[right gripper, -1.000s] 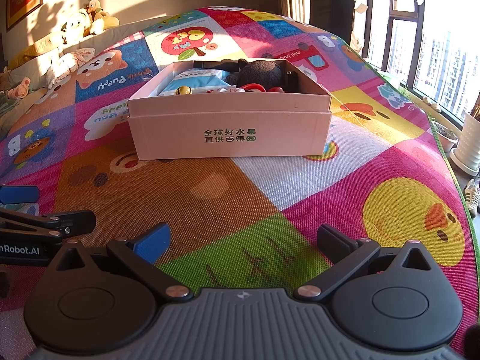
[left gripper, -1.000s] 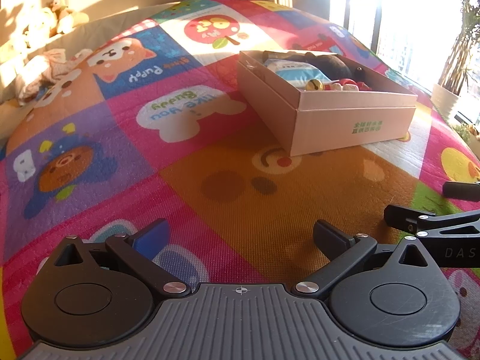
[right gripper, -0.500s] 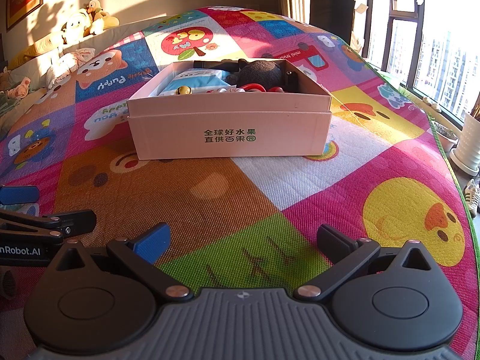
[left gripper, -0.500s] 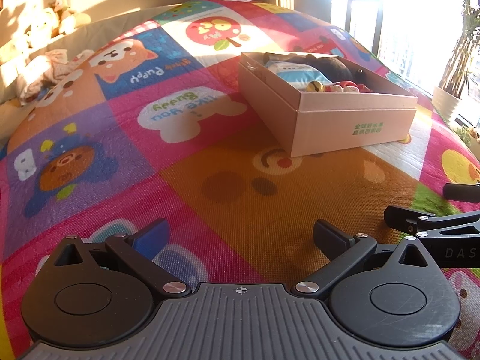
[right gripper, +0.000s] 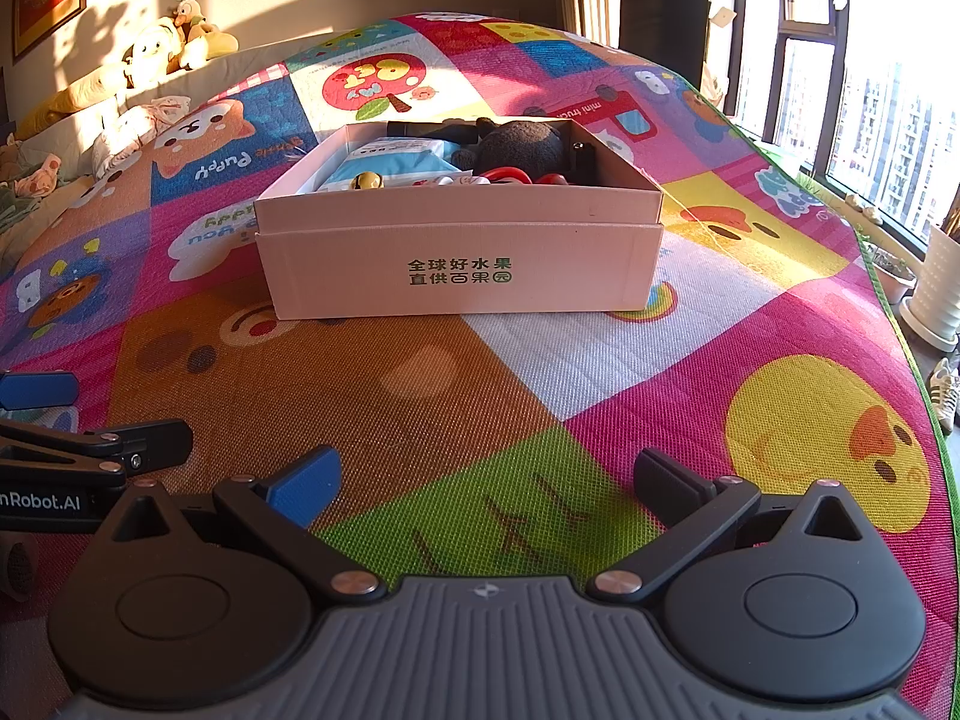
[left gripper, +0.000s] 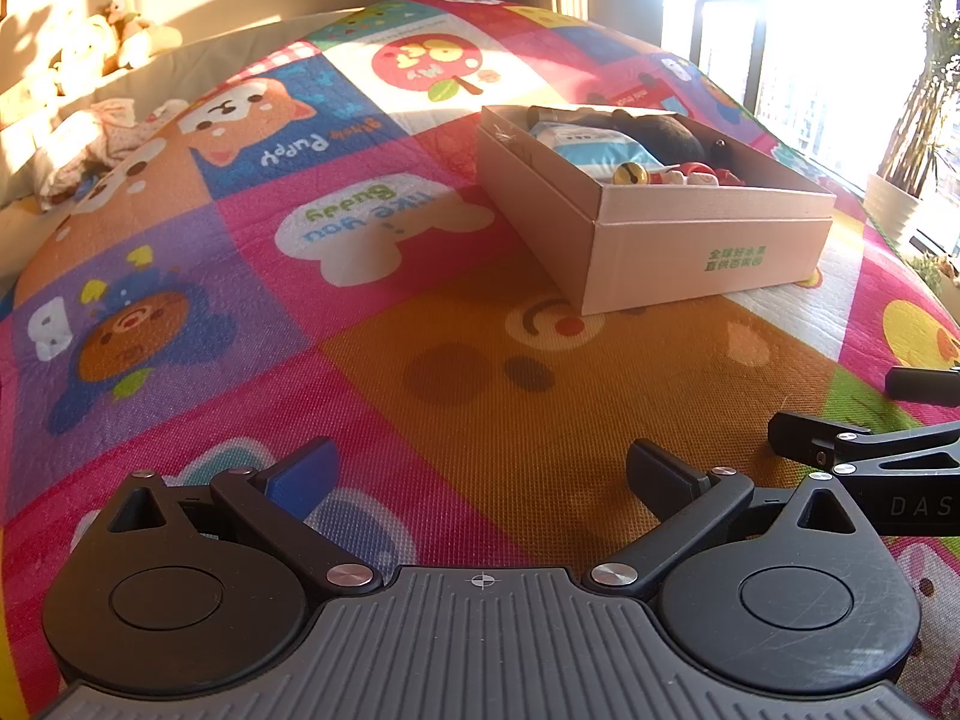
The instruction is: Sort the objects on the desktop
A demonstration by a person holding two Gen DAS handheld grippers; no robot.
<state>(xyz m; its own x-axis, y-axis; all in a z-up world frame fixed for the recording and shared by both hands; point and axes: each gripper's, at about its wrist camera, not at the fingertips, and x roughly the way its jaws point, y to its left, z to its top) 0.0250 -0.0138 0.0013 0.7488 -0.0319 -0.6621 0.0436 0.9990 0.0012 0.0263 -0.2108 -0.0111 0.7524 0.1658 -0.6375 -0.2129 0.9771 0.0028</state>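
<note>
A pale cardboard box (right gripper: 462,258) with green lettering sits on the colourful play mat (right gripper: 420,396); it also shows in the left wrist view (left gripper: 708,258). Inside lie a blue-and-white packet (right gripper: 390,159), a dark plush toy (right gripper: 522,147), a small gold bell (right gripper: 367,181) and red items (right gripper: 510,175). My left gripper (left gripper: 480,474) is open and empty, low over the mat, short of the box. My right gripper (right gripper: 486,483) is open and empty, facing the box front. Each gripper's fingers show at the other view's edge.
Plush toys (right gripper: 162,45) and a pillow line the wall at the back left. Windows and potted plants (right gripper: 942,282) stand to the right, past the mat's edge. Shoes (right gripper: 948,390) lie on the floor at far right.
The left wrist view has shifted very slightly, so the box sits a touch lower in it. Both grippers stay open.
</note>
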